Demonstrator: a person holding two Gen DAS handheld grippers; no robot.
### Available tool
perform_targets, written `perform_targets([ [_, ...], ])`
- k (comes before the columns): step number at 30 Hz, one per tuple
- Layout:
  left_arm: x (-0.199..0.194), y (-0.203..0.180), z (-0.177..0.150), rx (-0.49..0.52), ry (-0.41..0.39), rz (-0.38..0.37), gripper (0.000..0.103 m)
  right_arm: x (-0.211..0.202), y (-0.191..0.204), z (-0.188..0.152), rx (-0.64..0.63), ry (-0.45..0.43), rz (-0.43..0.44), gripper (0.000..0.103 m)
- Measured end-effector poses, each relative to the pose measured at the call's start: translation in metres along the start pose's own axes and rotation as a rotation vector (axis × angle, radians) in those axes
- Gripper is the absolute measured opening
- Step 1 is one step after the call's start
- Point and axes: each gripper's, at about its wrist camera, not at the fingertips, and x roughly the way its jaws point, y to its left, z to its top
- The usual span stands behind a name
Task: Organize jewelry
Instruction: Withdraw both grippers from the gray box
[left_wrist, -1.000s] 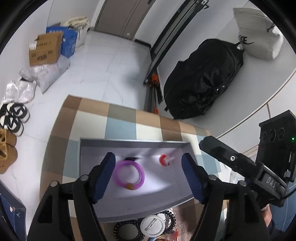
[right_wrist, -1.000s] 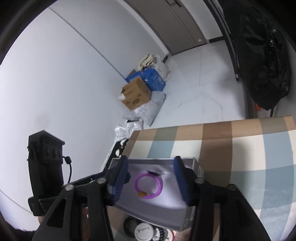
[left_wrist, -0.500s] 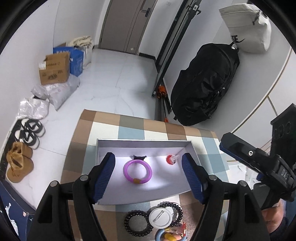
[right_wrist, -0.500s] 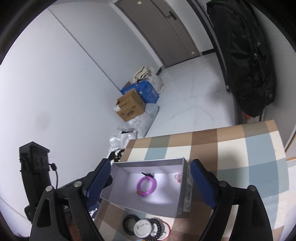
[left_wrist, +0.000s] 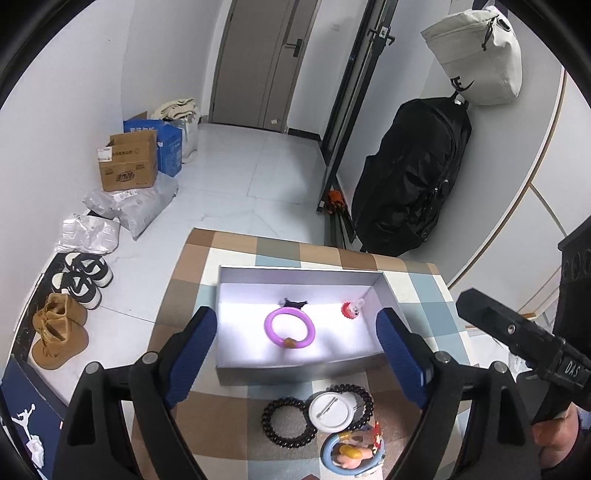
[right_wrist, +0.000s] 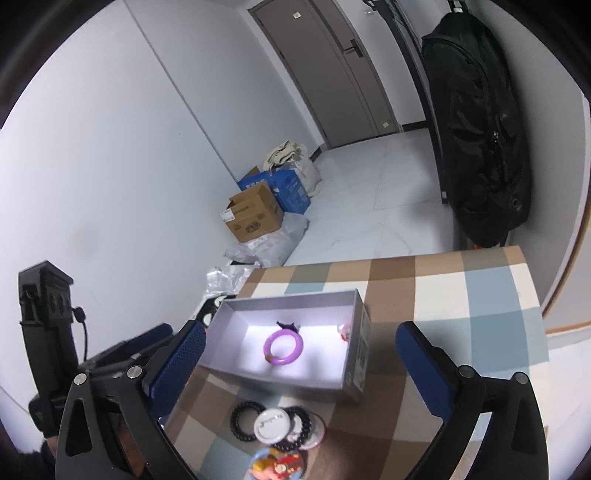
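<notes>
Left wrist view: we see our left tongs (left_wrist: 295, 363) apart, jaws just widened, nothing between; right tongs (right_wrist: 299, 369) likewise just spread, empty. Purple ring (left_wrist: 289, 328) lies mid-box (left_wrist: 295, 367), red charm (left_wrist: 351, 309) at 2 o'clock of it. Black coil ties (left_wrist: 288, 422), white badge (left_wrist: 331, 409), cartoon badge (left_wrist: 352, 452) sit on tabletop (left_wrist: 424, 295) at 6 o'clock of box. Ties look light, springy; we'd pinch across the coil. Badges look smooth, slippery; take by rim.

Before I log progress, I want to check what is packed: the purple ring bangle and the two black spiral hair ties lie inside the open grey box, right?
Not quite. Only the purple ring bangle lies inside the open grey box. The two black spiral hair ties lie on the checked tablecloth in front of the box, beside a white round badge. The left wrist view shows this.
</notes>
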Motion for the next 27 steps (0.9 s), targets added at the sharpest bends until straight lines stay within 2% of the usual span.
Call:
perform_targets([
  [9, -0.006, 0.008, -0.017, -0.029, 0.018, 0.013, 0.085, -0.014, 0.013, -0.018, -0.069, 0.009, -0.032, 0.103],
  [13, -0.004, 0.013, -0.023, -0.043, 0.054, 0.013, 0.085, -0.016, 0.019, -0.027, -0.103, 0.031, -0.046, 0.103],
  [23, -0.003, 0.030, -0.027, -0.115, 0.111, 0.018, 0.085, 0.005, 0.027, -0.049, -0.139, 0.173, -0.054, 0.103],
  [27, -0.006, 0.031, -0.026, -0.116, 0.109, 0.006, 0.085, 0.012, 0.031, -0.054, -0.152, 0.198, -0.056, 0.100],
])
